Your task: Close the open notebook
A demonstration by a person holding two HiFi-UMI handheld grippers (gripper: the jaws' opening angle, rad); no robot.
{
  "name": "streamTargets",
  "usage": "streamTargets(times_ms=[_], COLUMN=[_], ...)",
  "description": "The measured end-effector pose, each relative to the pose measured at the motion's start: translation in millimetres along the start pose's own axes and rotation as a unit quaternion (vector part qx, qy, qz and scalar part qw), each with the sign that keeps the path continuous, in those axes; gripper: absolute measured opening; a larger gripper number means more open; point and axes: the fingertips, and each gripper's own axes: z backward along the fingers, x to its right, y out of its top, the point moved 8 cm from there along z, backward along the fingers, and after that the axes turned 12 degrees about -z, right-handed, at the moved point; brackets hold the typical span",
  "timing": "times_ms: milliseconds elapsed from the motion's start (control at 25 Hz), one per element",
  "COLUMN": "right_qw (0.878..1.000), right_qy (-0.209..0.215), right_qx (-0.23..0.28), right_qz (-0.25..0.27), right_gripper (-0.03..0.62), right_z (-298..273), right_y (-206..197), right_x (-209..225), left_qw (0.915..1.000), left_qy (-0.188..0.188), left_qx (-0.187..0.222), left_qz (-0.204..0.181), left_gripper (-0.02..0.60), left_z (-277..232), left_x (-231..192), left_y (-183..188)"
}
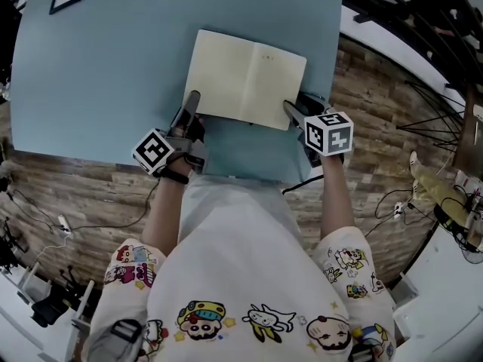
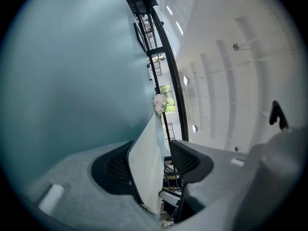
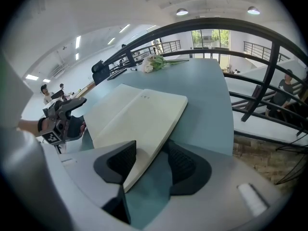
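Head view: the open notebook [image 1: 245, 78] lies on the counter [image 1: 113, 66], spine pointing away from me; my left tool [image 1: 193, 102], jaws apart, straddles its left edge, the right tool [image 1: 291, 111], also spread, sits at the right corner

The notebook [image 1: 245, 78] lies mid-frame on the counter [image 1: 98, 66], left tongs [image 1: 192, 102] at its lower-left corner, right tongs [image 1: 292, 111] at its lower-right.
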Motion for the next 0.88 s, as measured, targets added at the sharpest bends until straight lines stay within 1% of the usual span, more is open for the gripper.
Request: streamTargets(times_ms=[80,120,240,320,440,560,720,800,880], right_qw=[1.0,1.0,1.0,1.0,1.0,1.0,1.0,1.0,1.0], right_qy=[0.0,0.0,0.0,-0.001,0.0,0.0,0.0,0.0,0.0], right_qx=[0.0,0.0,-0.001,0.0,0.002,0.002,0.003,0.002,0.003], right_qz=[-0.001,-0.002,-0.003,-0.004,-0.005,-0.006,-0.008,-0.008,-0.009], right_gripper=[0.221,0.221,0.221,0.221,0.221,0.219,0.219,0.218,0.218], right_z=[-0.5,-0.8,-1.5,-1.2,-0.7,-0.1,-0.6,-0.8,-1.0], right_y=[-0.6,-0.9,-1.3,-1.5,-1.3,-1.0,-0.9,-2.3,-3.1], right_x=[-0.8,-1.0,-0.4,0.1,0.3,0.6,0.7,0.0,-1.4], left_qw=[0.9999,0.9998,0.9963,0.9948,0.9949,0.9943,0.9894,0.9877,0.984], left_qy=[-0.005,-0.003,0.032,0.044,0.046,0.041,0.036,0.017,0.011], left_qx=[-0.012,-0.018,-0.043,-0.05,-0.051,-0.053,-0.072,-0.081,-0.094], left_qz=[-0.006,-0.013,-0.067,-0.077,-0.074,-0.083,-0.121,-0.133,-0.151], left_gripper=[0.22,0.197,0.106,0.025,0.023,0.02,0.012,0.011,0.012], left_z=[-3.5,-4.4,-2.5,-2.5,-2.5,-2.0,0.4,0.4,1.9], left_x=[-1.9,-3.4,-13.4,-15.3,-13.8,-7.8,4.7,13.3,21.7], left_y=[3.4,4.5,8.9,9.6,9.8,9.9,13.0,11.5,11.1])
